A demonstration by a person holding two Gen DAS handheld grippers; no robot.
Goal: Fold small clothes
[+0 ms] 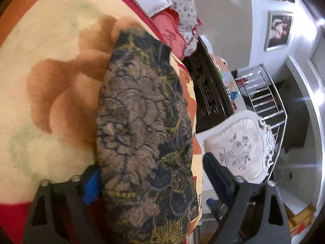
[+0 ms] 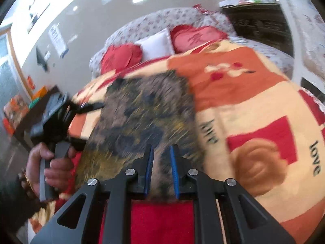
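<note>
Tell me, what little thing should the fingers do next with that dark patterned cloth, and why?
Probably bring both grippers down to pinch one edge of the dark patterned cloth and fold it over. It lies flat on the blanket, and neither the left gripper nor the right gripper grips it; the fingers stand apart.

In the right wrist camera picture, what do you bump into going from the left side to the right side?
Hand holding the left gripper → dark patterned garment → word "love" on the blanket.
</note>
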